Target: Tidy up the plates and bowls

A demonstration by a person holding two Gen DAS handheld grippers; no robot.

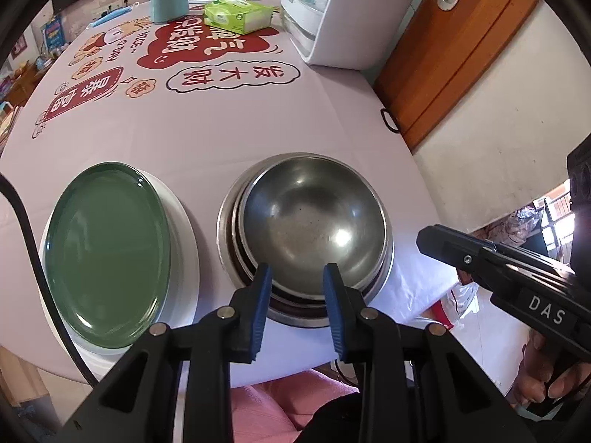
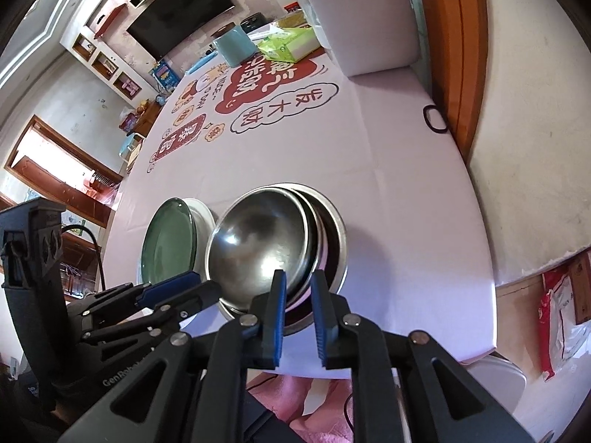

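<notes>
Now both grippers, left gripper [image 1: 295, 288] and right gripper [image 2: 298, 295], hang loose with nothing held at the near rim of the stacked metal bowls [image 1: 314, 221], so stacking looks done and they should back away.

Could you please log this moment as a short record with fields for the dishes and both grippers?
bowls: steel bowls nested in one stack, top bowl tilted
plates: green plate on a white plate, left of the bowls
left gripper: open, jaws astride the top bowl's near rim
right gripper: open, at the stack's rim
surface: table with printed cloth
</notes>
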